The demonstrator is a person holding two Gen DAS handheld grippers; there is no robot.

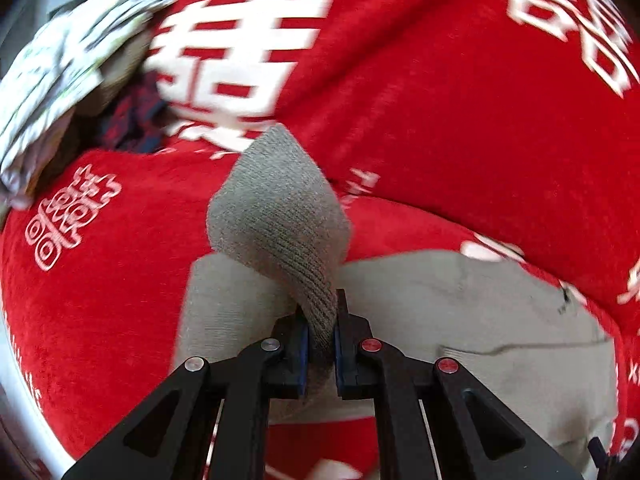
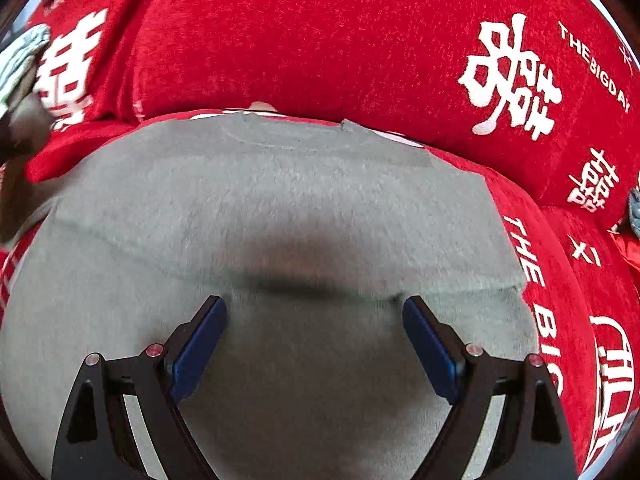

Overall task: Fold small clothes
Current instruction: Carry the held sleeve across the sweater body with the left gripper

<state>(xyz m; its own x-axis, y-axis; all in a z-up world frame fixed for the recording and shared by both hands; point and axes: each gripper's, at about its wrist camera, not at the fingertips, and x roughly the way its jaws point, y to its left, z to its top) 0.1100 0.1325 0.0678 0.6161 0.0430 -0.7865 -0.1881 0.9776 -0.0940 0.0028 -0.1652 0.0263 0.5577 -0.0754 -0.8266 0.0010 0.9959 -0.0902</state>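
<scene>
A small grey knit sweater [image 2: 280, 200] lies flat on a red sofa cover, its neckline at the far side. In the left wrist view my left gripper [image 1: 320, 312] is shut on a ribbed grey cuff or sleeve end [image 1: 280, 208] of the sweater, lifted above the rest of the garment [image 1: 460, 312]. In the right wrist view my right gripper [image 2: 314, 304] is open, its blue pads [image 2: 200, 344] spread wide just above the sweater's lower body, holding nothing.
The red sofa cover [image 1: 440, 100] with white characters and lettering covers seat and backrest [image 2: 320, 32]. A pile of other clothes, white patterned [image 1: 60, 60] and dark blue [image 1: 136, 116], sits at the far left of the sofa.
</scene>
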